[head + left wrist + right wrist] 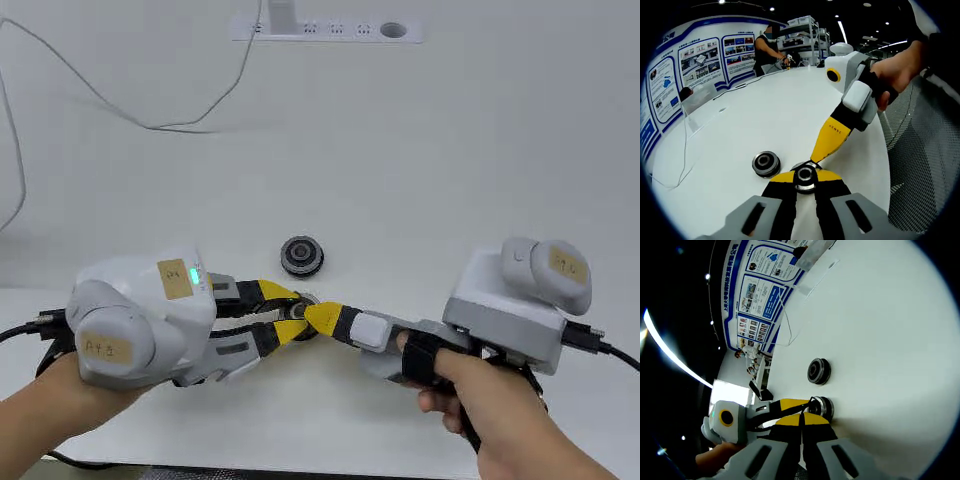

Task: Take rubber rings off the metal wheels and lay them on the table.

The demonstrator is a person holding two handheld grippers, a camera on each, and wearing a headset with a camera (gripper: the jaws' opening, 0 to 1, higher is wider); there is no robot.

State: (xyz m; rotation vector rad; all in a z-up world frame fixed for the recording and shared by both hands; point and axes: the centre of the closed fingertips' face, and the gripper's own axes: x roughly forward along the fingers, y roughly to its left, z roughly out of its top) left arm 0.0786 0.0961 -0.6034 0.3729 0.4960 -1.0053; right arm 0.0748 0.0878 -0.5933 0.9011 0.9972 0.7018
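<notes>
Between the yellow jaws of my left gripper (290, 313) (805, 176) sits a metal wheel (303, 301) (805, 178) with a black rubber ring; the gripper is shut on it just above the white table. From the right, my right gripper (320, 318) (803, 416) (816, 159) meets that wheel (824, 408), its jaws shut at the rim, seemingly pinching the rubber ring. A second wheel (301, 255) (766, 164) (819, 371) with its black ring lies on the table just beyond them.
A white power strip (330, 28) and a grey cable (150, 125) lie at the table's far side. A person (765, 47) stands at the table's far end by wall posters. The table's front edge (300, 465) is close below my hands.
</notes>
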